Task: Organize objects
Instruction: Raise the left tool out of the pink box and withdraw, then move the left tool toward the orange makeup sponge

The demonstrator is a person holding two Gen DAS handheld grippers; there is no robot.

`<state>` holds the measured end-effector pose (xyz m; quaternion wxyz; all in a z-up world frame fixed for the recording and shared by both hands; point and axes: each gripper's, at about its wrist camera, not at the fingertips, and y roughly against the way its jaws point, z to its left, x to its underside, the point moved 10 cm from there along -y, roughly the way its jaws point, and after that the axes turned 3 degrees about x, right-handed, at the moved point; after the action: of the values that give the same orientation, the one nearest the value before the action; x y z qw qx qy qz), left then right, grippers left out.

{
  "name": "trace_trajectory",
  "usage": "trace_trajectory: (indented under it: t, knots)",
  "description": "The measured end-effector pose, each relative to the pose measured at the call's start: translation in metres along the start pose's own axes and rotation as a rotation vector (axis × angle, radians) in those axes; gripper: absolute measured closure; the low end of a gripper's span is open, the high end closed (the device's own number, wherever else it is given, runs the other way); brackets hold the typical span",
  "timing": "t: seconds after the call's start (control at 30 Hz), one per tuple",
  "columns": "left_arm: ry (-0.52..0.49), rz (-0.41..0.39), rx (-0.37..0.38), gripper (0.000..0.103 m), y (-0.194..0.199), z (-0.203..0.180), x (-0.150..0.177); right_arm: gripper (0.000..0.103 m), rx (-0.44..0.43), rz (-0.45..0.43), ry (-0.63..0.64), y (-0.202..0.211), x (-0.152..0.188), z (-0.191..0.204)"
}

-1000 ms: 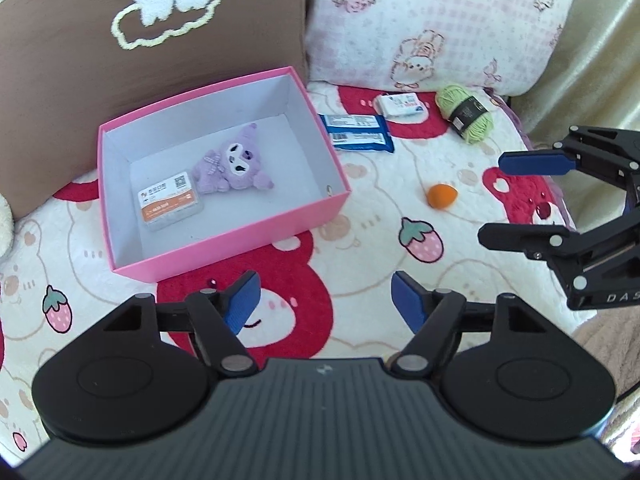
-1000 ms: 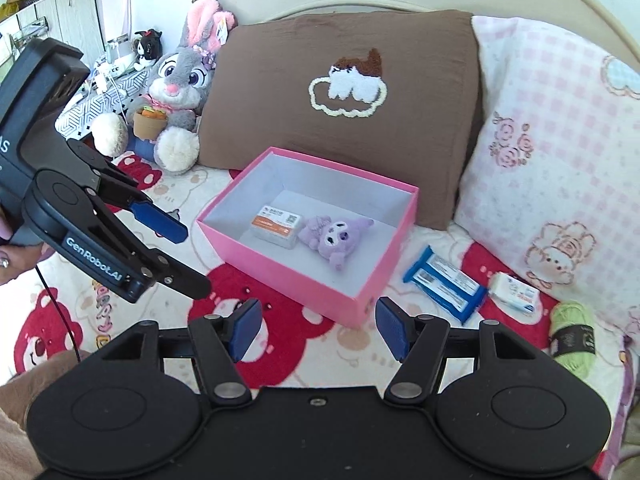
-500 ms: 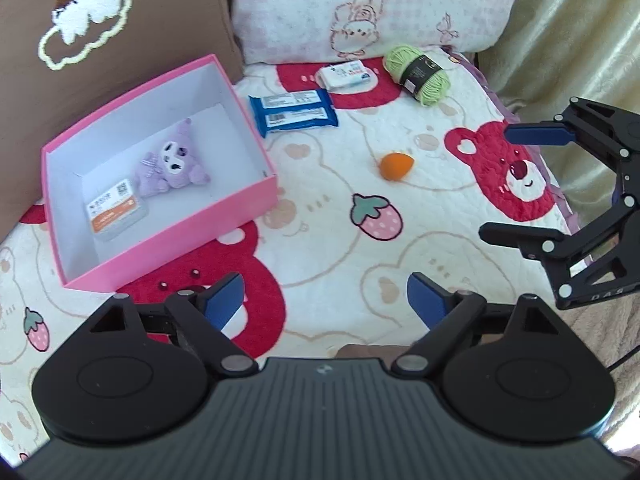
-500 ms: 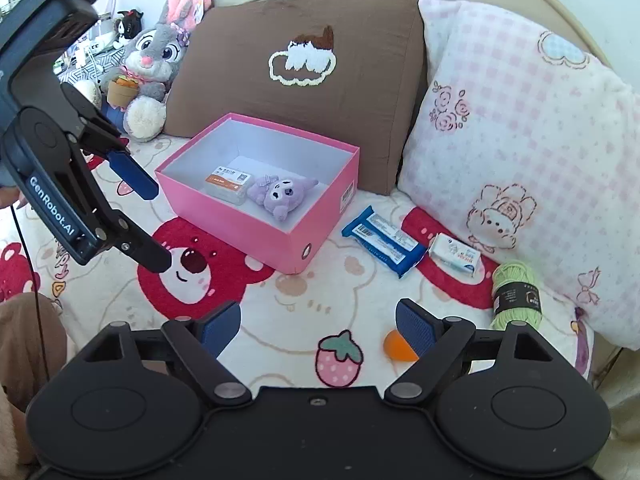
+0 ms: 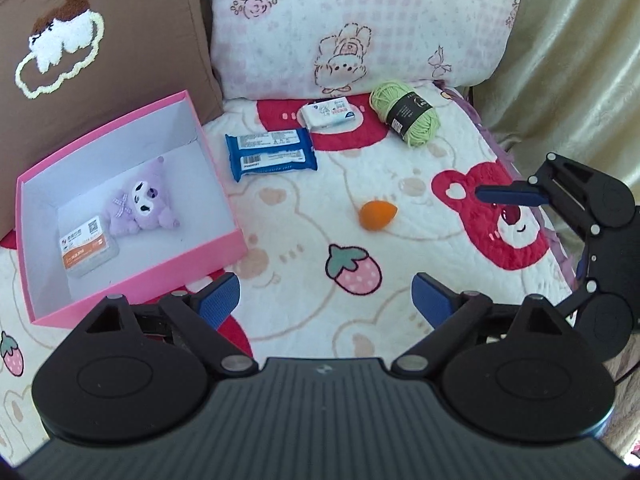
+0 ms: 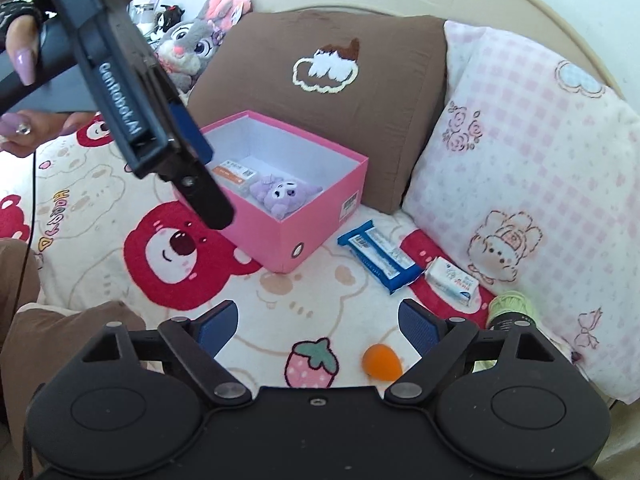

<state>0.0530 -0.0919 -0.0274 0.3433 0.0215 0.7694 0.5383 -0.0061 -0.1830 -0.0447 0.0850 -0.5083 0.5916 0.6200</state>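
Both hand-held grippers (image 5: 324, 300) (image 6: 318, 324) wider, still empty.

The left gripper (image 5: 324, 296) is black plastic, with two linkage arms, silver round screws at the joints and blue ribbed pads (image 5: 219, 299). The base has two round discs and a ribbed grey surface. The right gripper (image 6: 318, 326) is built the same; its base is smooth. From outside, the left body shows white letters "GenRobot.AI". The hand (image 6: 20, 60) has long painted nails, a ring and a black lace cuff
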Motion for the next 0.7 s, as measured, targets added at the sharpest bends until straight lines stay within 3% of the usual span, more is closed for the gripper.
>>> trace_trajectory:
  t: [0.2, 0.33, 0.7]
  knots:
    - [0.056, -0.027, 0.063, 0.009, -0.012, -0.01, -0.011, 0.013, 0.024, -0.046, 0.003, -0.005, -0.013, -0.007]
    - [0.1, -0.06, 0.109, 0.01, -0.019, -0.011, -0.021, 0.012, 0.042, -0.078, -0.1, -0.016, -0.004, -0.02]
    - [0.111, -0.029, 0.145, 0.013, -0.067, -0.009, -0.023, 0.012, 0.026, 0.085, -0.312, -0.072, 0.058, -0.059]
